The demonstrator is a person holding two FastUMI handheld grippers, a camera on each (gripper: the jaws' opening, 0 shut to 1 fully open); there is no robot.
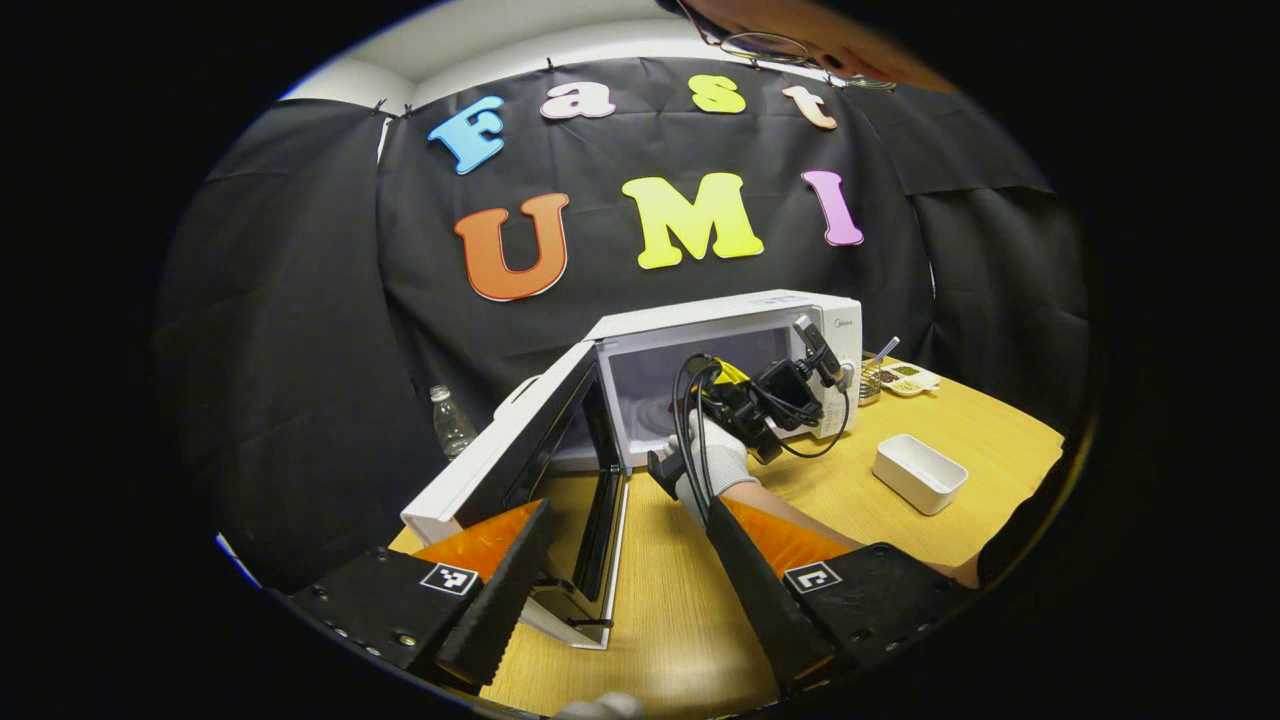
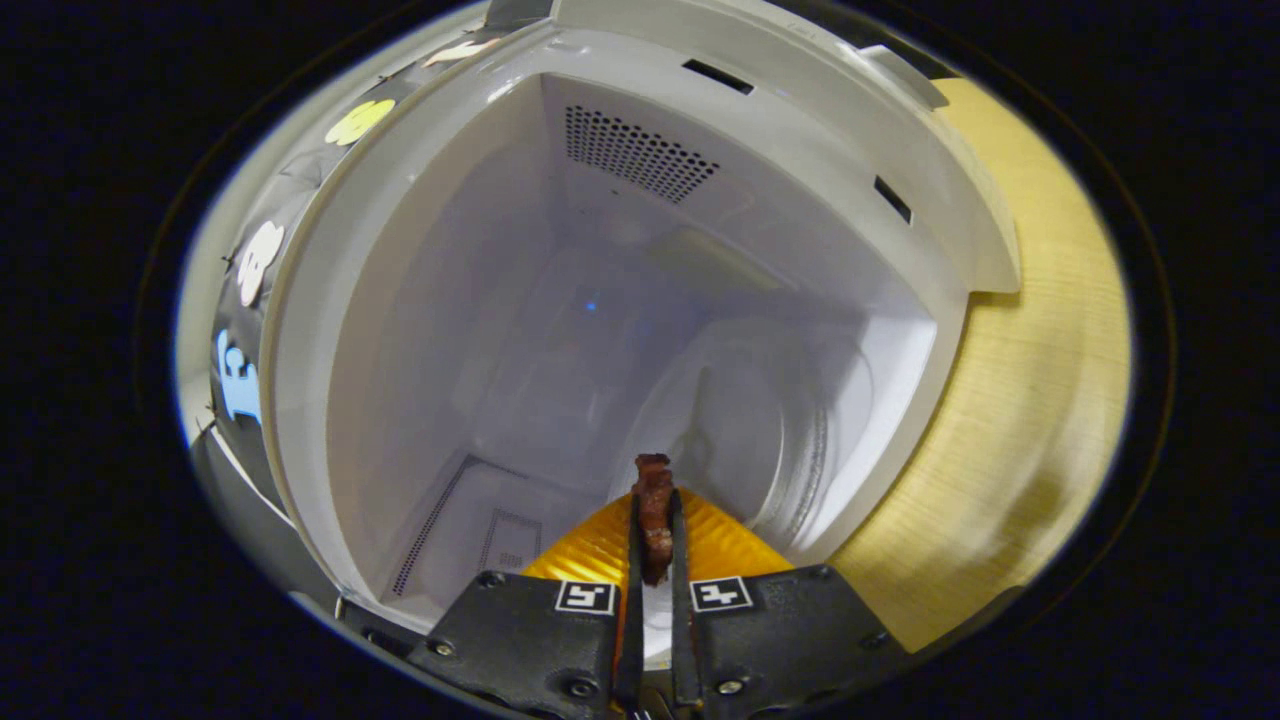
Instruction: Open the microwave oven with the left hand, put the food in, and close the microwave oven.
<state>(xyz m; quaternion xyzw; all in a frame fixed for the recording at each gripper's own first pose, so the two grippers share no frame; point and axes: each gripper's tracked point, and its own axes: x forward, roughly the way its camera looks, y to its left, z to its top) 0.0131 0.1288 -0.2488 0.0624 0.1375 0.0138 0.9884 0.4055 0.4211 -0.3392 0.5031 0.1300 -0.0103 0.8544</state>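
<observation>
- My right gripper [image 2: 653,520] clamps a dark red piece of food [image 2: 654,500] between both fingers, pointing into the white microwave [image 2: 620,300] cavity ahead.
- My left gripper [image 1: 625,560] hangs released, fingers spread, just behind the swung-open microwave door [image 1: 530,450].
- Right of it, a white box [image 1: 920,472] sits on the wooden table [image 1: 660,610].

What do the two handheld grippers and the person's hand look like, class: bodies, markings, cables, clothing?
The left gripper has a black body with square black-and-white markers. The right gripper has the same black body and markers. In the left gripper view, looped black cables hang from it, and the hand wears a white knit glove.
</observation>
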